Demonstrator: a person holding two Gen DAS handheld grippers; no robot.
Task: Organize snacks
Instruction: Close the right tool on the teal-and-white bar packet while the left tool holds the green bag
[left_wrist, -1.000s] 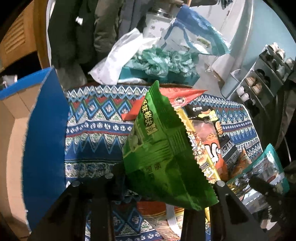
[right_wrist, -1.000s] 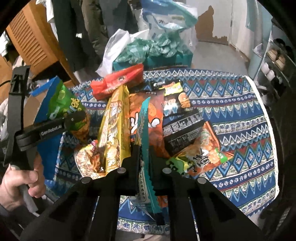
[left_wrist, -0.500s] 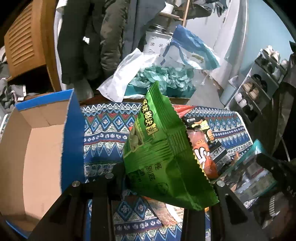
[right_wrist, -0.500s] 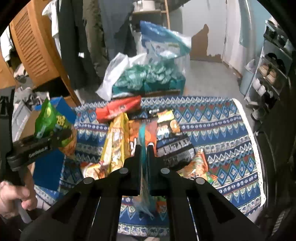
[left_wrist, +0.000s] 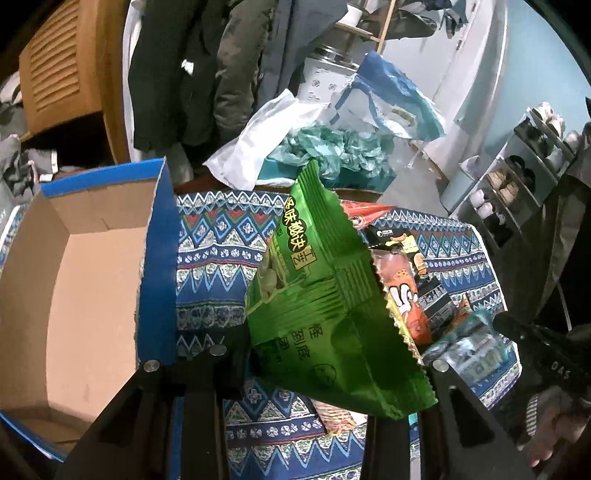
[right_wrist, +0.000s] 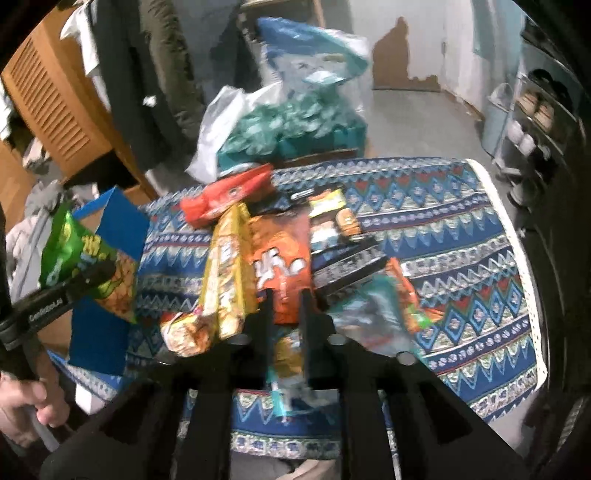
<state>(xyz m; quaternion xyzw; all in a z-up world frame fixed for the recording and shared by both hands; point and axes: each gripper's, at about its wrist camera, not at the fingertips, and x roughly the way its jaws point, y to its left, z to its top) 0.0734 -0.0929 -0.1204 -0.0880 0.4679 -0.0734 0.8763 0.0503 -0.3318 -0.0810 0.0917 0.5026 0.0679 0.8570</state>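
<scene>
My left gripper (left_wrist: 306, 365) is shut on a green snack bag (left_wrist: 317, 295) and holds it up over the patterned tablecloth (left_wrist: 218, 258), just right of an open cardboard box with blue sides (left_wrist: 74, 295). The right wrist view shows that green bag (right_wrist: 81, 258) beside the box (right_wrist: 107, 225). My right gripper (right_wrist: 286, 299) has its jaws opening. A blurred teal packet (right_wrist: 373, 317) has come loose from the jaws and leans out to their right, with its lower edge under the fingers. Red (right_wrist: 229, 195), yellow (right_wrist: 225, 273), orange (right_wrist: 280, 258) and black (right_wrist: 343, 240) packets lie piled on the cloth.
Beyond the table stand plastic bags of teal items (right_wrist: 288, 125), hanging coats (left_wrist: 192, 74) and a louvred wooden door (right_wrist: 55, 96). A shoe rack (left_wrist: 517, 177) lines the right wall. A person's hand (right_wrist: 22, 406) grips the left tool's handle.
The left gripper lifted the green bag and the box's inside came into view. The right gripper's fingers, closed on the teal packet before, have parted and the packet has slipped to the right.
</scene>
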